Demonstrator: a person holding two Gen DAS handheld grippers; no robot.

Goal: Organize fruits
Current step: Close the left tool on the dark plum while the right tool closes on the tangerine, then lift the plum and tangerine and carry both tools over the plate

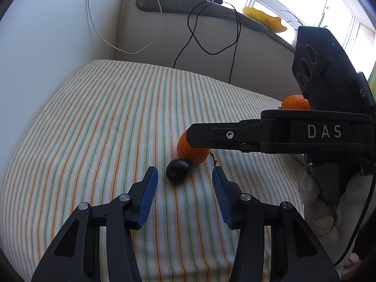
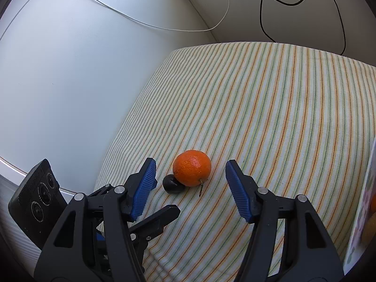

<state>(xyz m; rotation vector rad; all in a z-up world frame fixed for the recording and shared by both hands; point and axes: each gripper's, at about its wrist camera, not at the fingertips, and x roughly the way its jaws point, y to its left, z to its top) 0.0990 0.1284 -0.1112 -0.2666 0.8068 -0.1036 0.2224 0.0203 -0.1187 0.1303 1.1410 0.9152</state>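
An orange mandarin [image 2: 192, 168] with a short stem lies on the striped cloth [image 2: 270, 108], touching a small dark plum [image 2: 172, 184] on its left. My right gripper [image 2: 190, 183] is open and empty, its blue pads on either side of the mandarin, just short of it. In the left wrist view the plum [image 1: 177, 171] lies just ahead of my open, empty left gripper [image 1: 185, 176], with the mandarin [image 1: 191, 151] behind it, partly hidden by the right gripper's finger [image 1: 235, 135]. A second mandarin [image 1: 295, 102] shows behind the right gripper's body.
A pale patterned container [image 2: 363, 211] holding orange fruit stands at the right edge of the cloth. White walls close in on the left and back. Black and white cables [image 1: 211, 35] hang over the back ledge. A gloved hand [image 1: 319, 202] holds the right gripper.
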